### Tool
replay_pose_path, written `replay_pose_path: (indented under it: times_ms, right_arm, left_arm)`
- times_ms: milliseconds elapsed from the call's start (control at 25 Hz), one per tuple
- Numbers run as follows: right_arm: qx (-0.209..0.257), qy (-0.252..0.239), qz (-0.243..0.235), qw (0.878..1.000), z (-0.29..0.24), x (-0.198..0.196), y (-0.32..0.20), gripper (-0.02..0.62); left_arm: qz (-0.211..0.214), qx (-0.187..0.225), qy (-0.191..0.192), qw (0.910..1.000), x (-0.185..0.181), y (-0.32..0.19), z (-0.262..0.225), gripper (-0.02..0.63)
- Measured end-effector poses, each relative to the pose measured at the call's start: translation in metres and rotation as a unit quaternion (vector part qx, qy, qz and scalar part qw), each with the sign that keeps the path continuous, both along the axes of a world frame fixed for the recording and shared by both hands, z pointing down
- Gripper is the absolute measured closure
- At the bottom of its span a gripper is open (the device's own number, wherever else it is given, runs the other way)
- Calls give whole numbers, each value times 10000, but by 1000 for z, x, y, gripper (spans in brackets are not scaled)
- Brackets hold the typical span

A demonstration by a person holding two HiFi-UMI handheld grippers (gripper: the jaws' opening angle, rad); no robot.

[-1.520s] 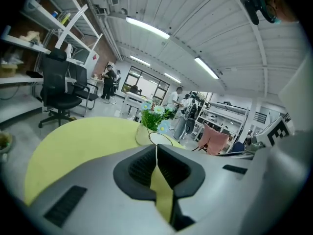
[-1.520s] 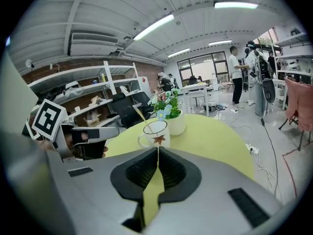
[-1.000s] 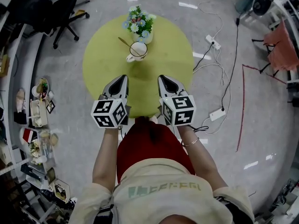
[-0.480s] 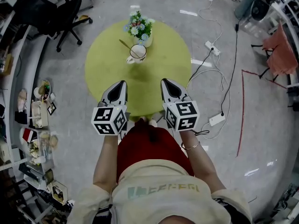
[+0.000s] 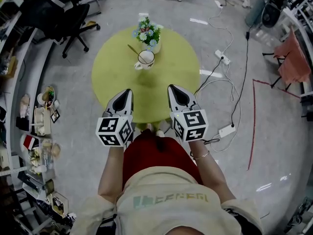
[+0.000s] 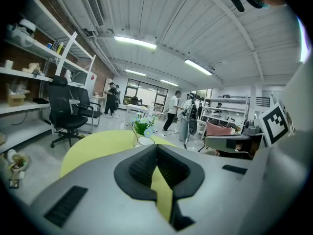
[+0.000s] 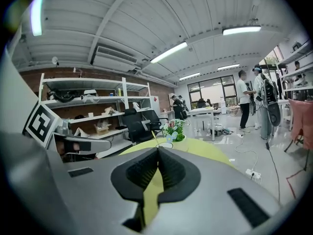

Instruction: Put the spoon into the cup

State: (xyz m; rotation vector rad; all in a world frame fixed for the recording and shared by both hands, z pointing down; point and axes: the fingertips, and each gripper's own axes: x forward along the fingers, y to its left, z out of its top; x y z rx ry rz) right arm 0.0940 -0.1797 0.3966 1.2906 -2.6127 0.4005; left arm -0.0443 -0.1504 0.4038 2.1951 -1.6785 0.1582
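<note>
- spoon [image 5: 132, 49]: sits in the cup [image 5: 145, 58]. Handle leans out over the rim, away from the tongs and toward the left-gripper side. In the right gripper view it shows as a thin slanted line [image 7: 153, 135] above the cup [image 7: 164, 145].
- cup: white, upright on the round yellow-green table [image 5: 176, 77], straight ahead of both tongs. It is between their two lines, a bit nearer the left one, and well apart from both tips. The left gripper view has it [image 6: 145, 141] just above the jaw tips.
- flower pot [image 5: 147, 33]: just beyond the cup on the far side from the tongs, close to it. Seen behind the cup from both tongs [image 6: 142, 125] [image 7: 173, 129].
- left gripper [image 5: 127, 93]: over the near edge of the table, pointing at the cup. Jaws are together at the tips with nothing between them; only table colour shows through the slit lower down [image 6: 156, 147].
- right gripper [image 5: 172, 88]: beside the left one, level with it, also over the near edge. Jaws are closed tip to tip and empty [image 7: 158, 150].
- both are held side by side, apart from each other, touching nothing on the table.
- office chair [image 5: 63, 18]: on the floor beyond the table, out past the left gripper's side.
- power strips and cables [image 5: 224, 45]: on the floor out to the right gripper's side.
- shelving with clutter [image 5: 41, 116]: far out on the left gripper's side.
- people stand in the background, ahead of the tongs in both gripper views.
</note>
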Motion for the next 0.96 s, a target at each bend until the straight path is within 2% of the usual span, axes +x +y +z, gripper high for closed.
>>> replay_pose_path:
  times_ms: [960]
  right_arm:
    - [382, -78, -117, 9992, -24, -3, 16, 560]
  left_arm:
    - [-137, 392, -155, 9990, -7, 12, -34, 581]
